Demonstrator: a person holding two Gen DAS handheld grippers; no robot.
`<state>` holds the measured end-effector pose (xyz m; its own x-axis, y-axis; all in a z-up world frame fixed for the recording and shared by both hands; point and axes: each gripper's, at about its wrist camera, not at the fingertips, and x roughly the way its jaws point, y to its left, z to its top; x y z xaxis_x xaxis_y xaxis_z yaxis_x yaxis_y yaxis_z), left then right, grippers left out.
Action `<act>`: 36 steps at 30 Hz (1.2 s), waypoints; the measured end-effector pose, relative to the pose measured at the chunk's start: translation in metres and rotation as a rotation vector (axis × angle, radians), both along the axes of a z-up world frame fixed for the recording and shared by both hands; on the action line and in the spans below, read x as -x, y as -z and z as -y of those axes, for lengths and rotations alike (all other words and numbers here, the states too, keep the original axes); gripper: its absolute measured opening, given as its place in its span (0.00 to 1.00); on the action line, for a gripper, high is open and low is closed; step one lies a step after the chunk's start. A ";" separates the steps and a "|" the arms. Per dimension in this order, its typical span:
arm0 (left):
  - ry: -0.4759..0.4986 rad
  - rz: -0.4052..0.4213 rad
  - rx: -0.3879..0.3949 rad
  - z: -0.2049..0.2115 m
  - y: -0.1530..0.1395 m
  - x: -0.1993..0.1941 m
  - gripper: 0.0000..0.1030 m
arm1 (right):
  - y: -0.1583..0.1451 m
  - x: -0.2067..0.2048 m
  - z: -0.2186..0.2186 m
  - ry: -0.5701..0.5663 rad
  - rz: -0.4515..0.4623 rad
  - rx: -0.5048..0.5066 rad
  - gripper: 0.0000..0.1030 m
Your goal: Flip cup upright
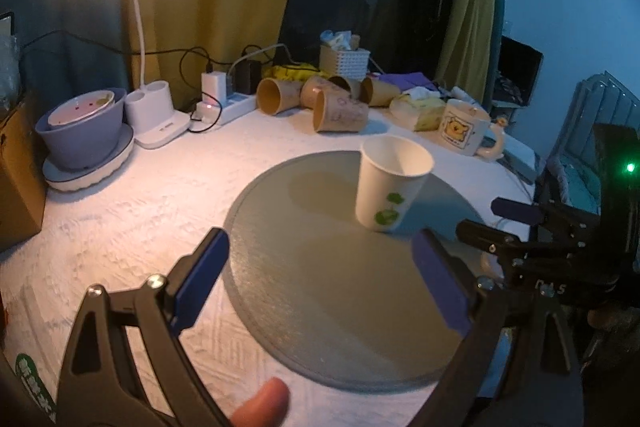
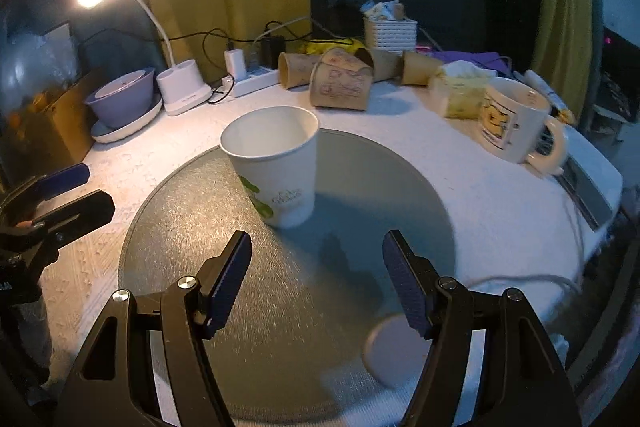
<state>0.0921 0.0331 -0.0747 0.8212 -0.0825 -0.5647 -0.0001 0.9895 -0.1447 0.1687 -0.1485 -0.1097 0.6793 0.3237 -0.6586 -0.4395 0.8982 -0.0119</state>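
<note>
Cup [image 2: 276, 163] upright on mat [image 2: 192, 227]; print blurred, both claws empty.

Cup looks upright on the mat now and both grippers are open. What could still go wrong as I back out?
1. The white paper cup stands upright but looks light and empty; a brush from the right gripper, open just in front of it, could likely tip it again.
2. The left gripper is open close by too, and both share the round grey mat, so they could bump while withdrawing.
3. The ceramic mug stands near the table edge; a wide swing might hit it.
</note>
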 end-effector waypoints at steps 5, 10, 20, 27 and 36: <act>0.018 0.021 0.006 0.012 -0.008 0.015 0.91 | -0.007 0.019 0.006 0.017 0.000 0.001 0.69; 0.029 0.062 -0.014 0.023 -0.019 0.032 0.91 | -0.015 0.039 0.009 0.019 0.017 -0.003 0.69; 0.042 0.180 -0.023 0.040 -0.055 0.069 0.91 | -0.045 0.076 0.014 0.020 0.101 -0.022 0.69; 0.055 0.247 -0.020 0.045 -0.081 0.088 0.91 | -0.070 0.098 0.021 0.030 0.172 -0.035 0.69; 0.055 0.323 -0.028 0.047 -0.107 0.106 0.91 | -0.094 0.118 0.029 0.034 0.242 -0.044 0.69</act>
<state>-0.0135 -0.0138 0.0326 0.9530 -0.1197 -0.2784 0.0950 0.9904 -0.1008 0.0507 -0.1770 -0.0158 0.8265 0.3227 -0.4613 -0.3981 0.9144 -0.0737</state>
